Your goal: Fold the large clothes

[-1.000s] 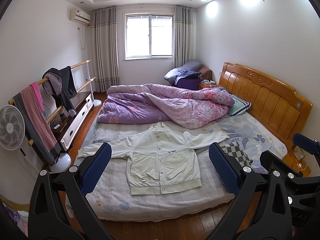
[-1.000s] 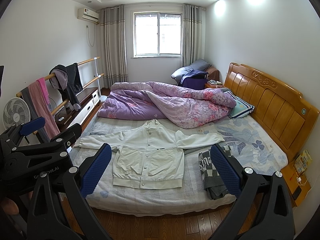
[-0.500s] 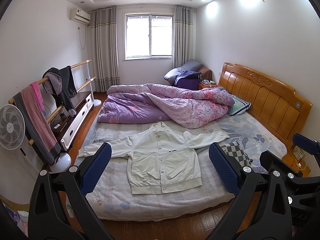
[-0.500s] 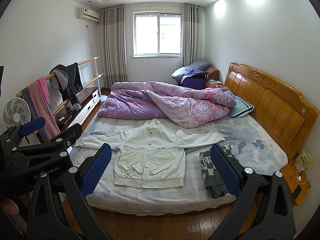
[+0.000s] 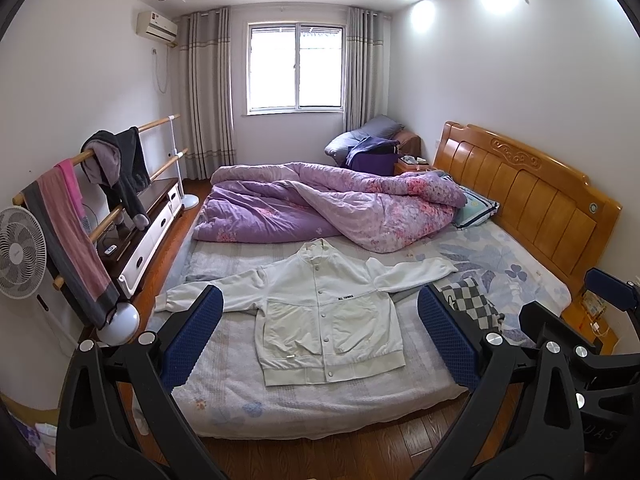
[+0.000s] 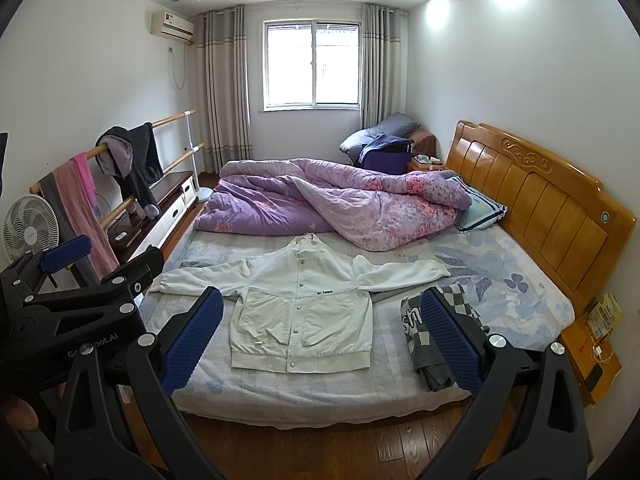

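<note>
A white button-front jacket point(image 5: 324, 316) lies flat on the bed, front up, both sleeves spread out sideways; it also shows in the right wrist view point(image 6: 300, 312). My left gripper point(image 5: 320, 340) is open and empty, held back from the bed's near edge, well short of the jacket. My right gripper point(image 6: 320, 340) is also open and empty, at a similar distance. A folded checkered garment point(image 6: 436, 340) lies on the bed to the jacket's right, also in the left wrist view point(image 5: 476, 304).
A crumpled purple duvet point(image 5: 328, 208) covers the far half of the bed. The wooden headboard point(image 5: 528, 200) is on the right. A clothes rail with hanging garments point(image 5: 80, 208) and a white fan point(image 5: 20, 252) stand on the left. Wooden floor point(image 6: 320, 452) lies in front.
Both views have shifted very slightly; the jacket sits a touch higher in frame. Nothing on the bed has moved and both grippers stay open.
</note>
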Available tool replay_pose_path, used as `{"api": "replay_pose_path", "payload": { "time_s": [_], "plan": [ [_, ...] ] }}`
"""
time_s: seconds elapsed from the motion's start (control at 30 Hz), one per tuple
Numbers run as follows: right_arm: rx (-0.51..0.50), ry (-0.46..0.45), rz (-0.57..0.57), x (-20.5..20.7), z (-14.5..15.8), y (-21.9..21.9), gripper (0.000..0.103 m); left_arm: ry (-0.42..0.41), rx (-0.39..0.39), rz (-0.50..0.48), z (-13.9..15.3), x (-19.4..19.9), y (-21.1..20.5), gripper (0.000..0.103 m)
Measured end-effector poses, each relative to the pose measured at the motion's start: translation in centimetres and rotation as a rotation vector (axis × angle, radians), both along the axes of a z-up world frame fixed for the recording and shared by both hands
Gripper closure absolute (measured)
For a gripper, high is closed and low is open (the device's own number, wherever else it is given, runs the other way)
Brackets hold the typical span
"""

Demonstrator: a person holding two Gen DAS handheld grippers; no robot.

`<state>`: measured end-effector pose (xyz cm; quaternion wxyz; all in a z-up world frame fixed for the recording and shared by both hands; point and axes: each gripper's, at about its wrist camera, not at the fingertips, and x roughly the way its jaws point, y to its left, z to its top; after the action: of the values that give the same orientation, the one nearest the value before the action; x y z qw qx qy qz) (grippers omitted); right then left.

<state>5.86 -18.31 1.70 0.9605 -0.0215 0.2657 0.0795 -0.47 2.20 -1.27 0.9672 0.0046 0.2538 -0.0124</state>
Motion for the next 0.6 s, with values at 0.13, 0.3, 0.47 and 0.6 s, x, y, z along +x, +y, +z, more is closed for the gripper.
{"api": "replay_pose_path", "payload": {
  "time_s": [0.13, 0.3, 0.47, 0.6],
  "plan": [
    [-0.003, 0.004, -0.008, 0.0, 0.0, 0.0, 0.008, 0.004, -0.005, -0.009, -0.2, 0.5, 0.5, 0.005],
    [-0.012, 0.014, -0.013, 0.4, -0.3, 0.8, 0.008, 0.018, -0.014, -0.019, -0.6, 1.2, 1.5, 0.005],
    [-0.012, 0.047, 0.012, 1.6, -1.2, 1.5, 0.008, 0.044, -0.018, 0.005, -1.4, 2.4, 2.7, 0.005],
    [-0.026, 0.053, 0.040, 2.8, -1.4, 2.2, 0.008, 0.065, -0.038, 0.018, -1.9, 3.5, 3.2, 0.005]
  ]
}}
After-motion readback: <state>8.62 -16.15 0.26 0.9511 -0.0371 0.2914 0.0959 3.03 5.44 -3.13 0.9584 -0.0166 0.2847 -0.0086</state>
